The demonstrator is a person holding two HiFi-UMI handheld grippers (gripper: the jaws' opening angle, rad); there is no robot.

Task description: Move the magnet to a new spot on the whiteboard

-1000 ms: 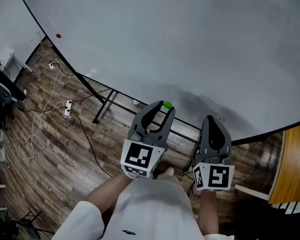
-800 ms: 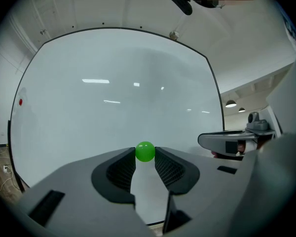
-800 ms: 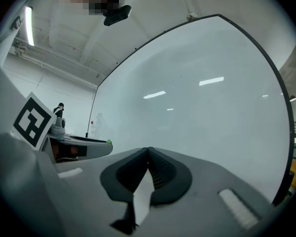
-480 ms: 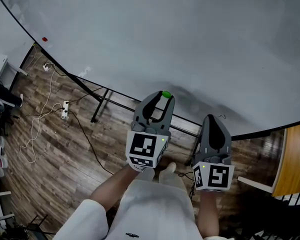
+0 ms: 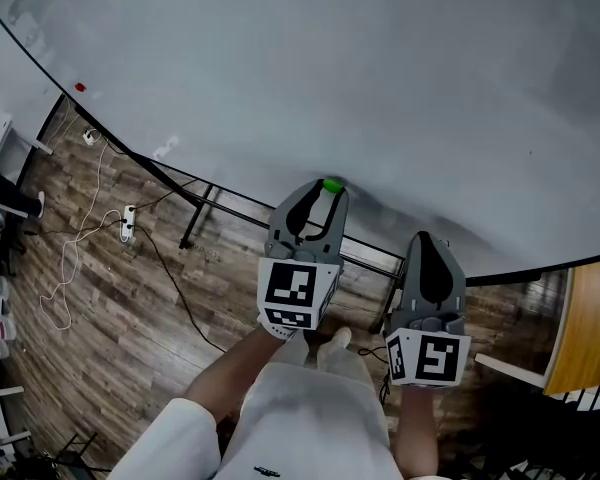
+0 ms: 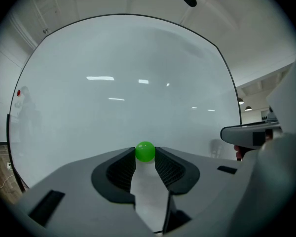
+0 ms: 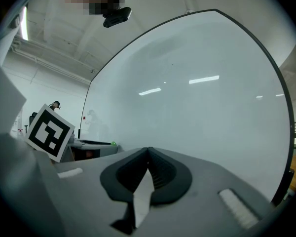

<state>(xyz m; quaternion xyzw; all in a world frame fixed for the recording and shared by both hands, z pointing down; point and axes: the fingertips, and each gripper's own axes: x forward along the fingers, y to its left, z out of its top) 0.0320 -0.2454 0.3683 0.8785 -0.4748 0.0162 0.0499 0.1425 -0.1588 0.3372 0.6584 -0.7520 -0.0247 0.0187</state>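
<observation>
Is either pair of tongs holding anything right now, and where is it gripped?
The left tongs pinch the green magnet by its sides, at their tips. The right tongs are shut on nothing.

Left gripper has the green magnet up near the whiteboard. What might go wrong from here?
1. The round green magnet sits only at the tips of the left gripper; it may slip out and drop to the floor.
2. The whiteboard is close, so the magnet might snap on before the chosen spot.
3. The shut, empty right gripper is alongside and may bump the left one.
</observation>
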